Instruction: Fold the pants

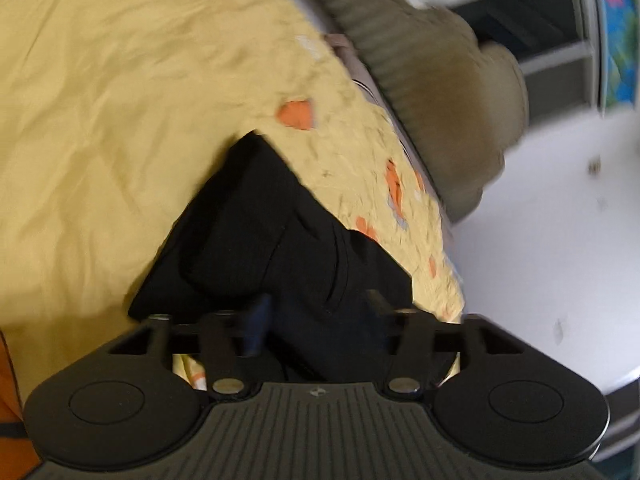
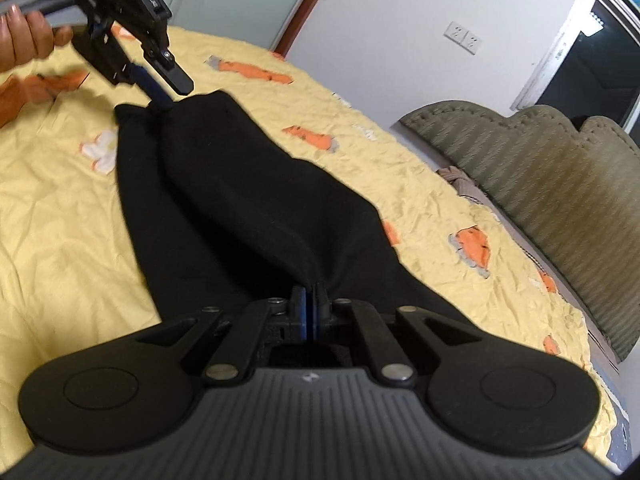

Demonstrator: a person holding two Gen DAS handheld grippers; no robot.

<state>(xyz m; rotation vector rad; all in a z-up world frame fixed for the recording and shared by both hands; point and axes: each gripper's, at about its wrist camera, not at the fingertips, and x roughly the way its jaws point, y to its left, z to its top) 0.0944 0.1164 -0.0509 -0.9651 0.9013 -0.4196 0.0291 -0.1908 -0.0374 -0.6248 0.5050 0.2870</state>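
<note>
Black pants [image 2: 224,184] lie lengthwise on a yellow bedspread [image 2: 60,220], one leg folded over the other. My right gripper [image 2: 314,292] is shut on a pinch of the black cloth at the near end. At the far end my left gripper [image 2: 172,90] stands open, its lower blue-padded finger [image 2: 158,98] touching the cloth's edge. In the blurred left wrist view the pants [image 1: 248,232] bunch between the spread fingers of the left gripper [image 1: 318,304]; the pads do not press on the cloth.
A person's hand [image 2: 24,36] holds the left gripper's handle. An olive ribbed headboard [image 2: 540,168] runs along the bed's right side, also in the left wrist view [image 1: 432,80]. White wall with sockets [image 2: 464,38] stands behind. The bedspread [image 1: 100,120] has orange patches.
</note>
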